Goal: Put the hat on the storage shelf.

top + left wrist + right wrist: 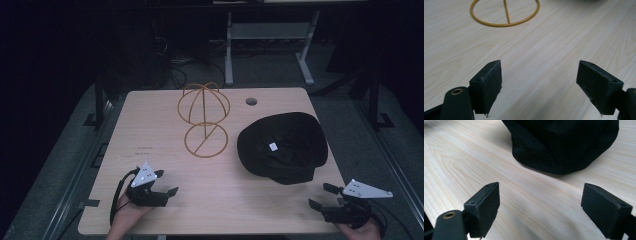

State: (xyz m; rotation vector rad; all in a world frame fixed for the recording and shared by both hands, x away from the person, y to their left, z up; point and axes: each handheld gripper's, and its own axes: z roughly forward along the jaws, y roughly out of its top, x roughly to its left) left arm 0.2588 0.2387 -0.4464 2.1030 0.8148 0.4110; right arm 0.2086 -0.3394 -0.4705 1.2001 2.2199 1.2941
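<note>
We see a pale wood table with light tan grain lines running across it. On it stands a golden-yellow wire hat stand. Beside that lies a black cap, plain black cloth with one small white tag inside it. Both grippers, the left gripper and the right gripper, are black, each topped with a light grey plate dotted with small dark holes.
</note>
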